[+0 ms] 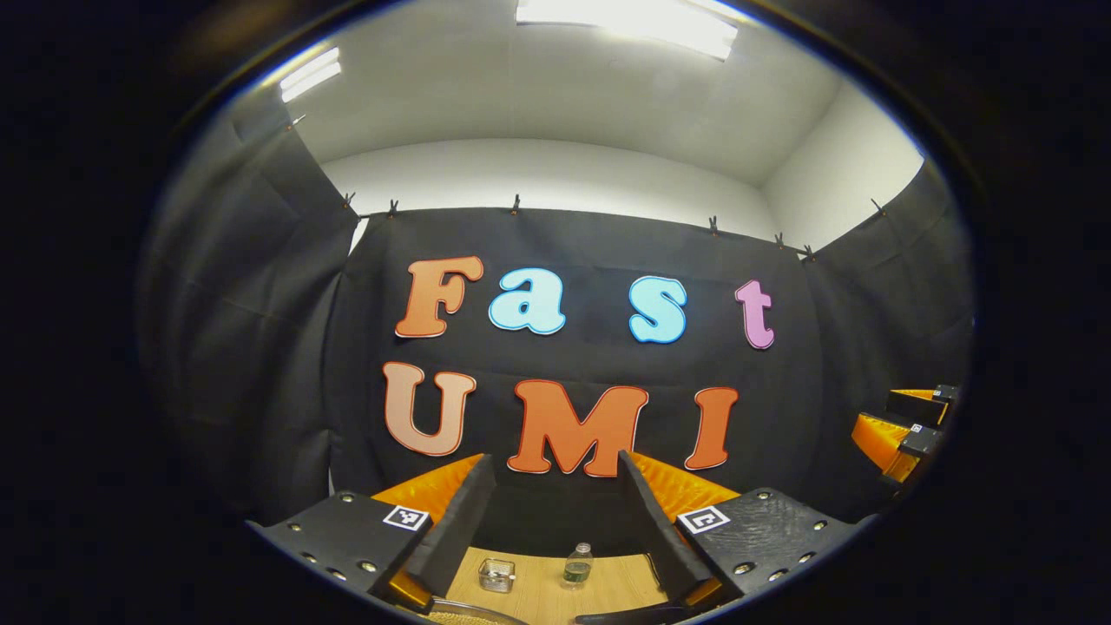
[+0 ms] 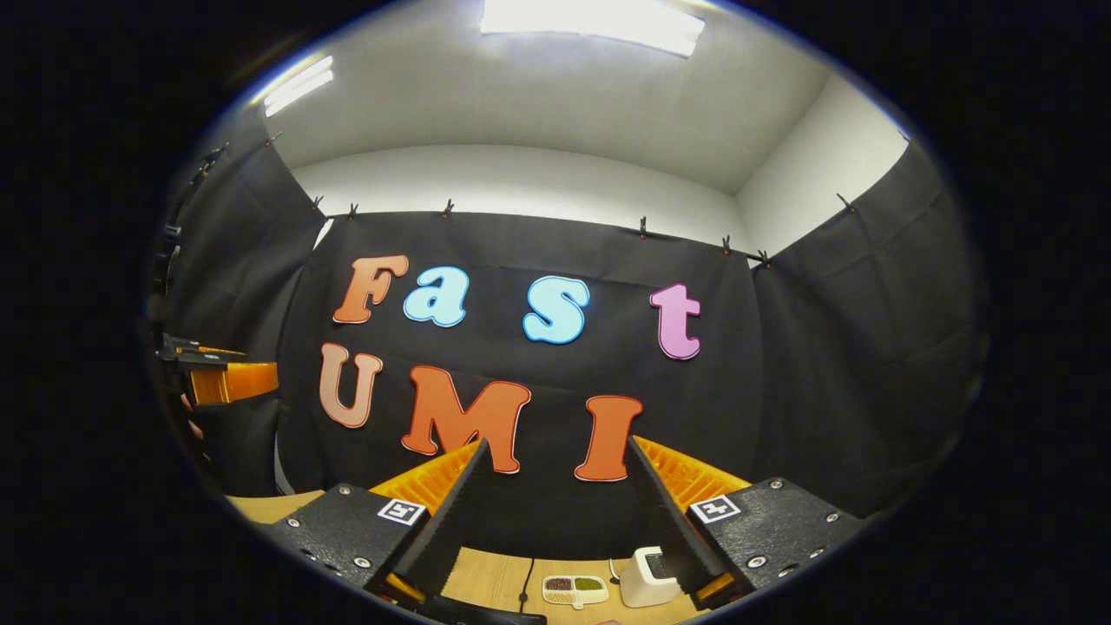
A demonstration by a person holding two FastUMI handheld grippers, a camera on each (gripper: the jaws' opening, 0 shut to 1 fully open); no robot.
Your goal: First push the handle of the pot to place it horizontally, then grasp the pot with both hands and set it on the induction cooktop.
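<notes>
Pot: a curved metal rim (image 1: pixel 473 611) at the very bottom of the left gripper view, low between the left tool's fingers, may be part of it, but it is cut off too much to tell for sure. A dark, flat shape (image 2: pixel 486 615) sits just as low in the right gripper view, and what it is cannot be told either.

The left tool (image 1: pixel 555 458) is held level with its fingers wide apart and nothing between them. The right tool (image 2: pixel 556 443) is posed the same way, fingers spread and gripping nothing.

Beyond the left tool's fingers lies the wooden counter (image 1: pixel 538 595). On it stand a small clear box (image 1: pixel 496 574) and, just beside it to the right, an upright clear bottle (image 1: pixel 578 564) with some liquid in it.

Beyond the right tool's fingers, the counter carries a shallow divided tray (image 2: pixel 575 590) with dark and green fillings, a white device (image 2: pixel 647 578) near it on the right, and a thin dark cable (image 2: pixel 526 580) on the left.

Farther off, the black cloth wall (image 1: pixel 260 347) closes the booth, clipped along its top, with a white ceiling and bright light panels (image 1: pixel 625 22) above. Each tool also shows at the side edge of the other's view, well apart.
</notes>
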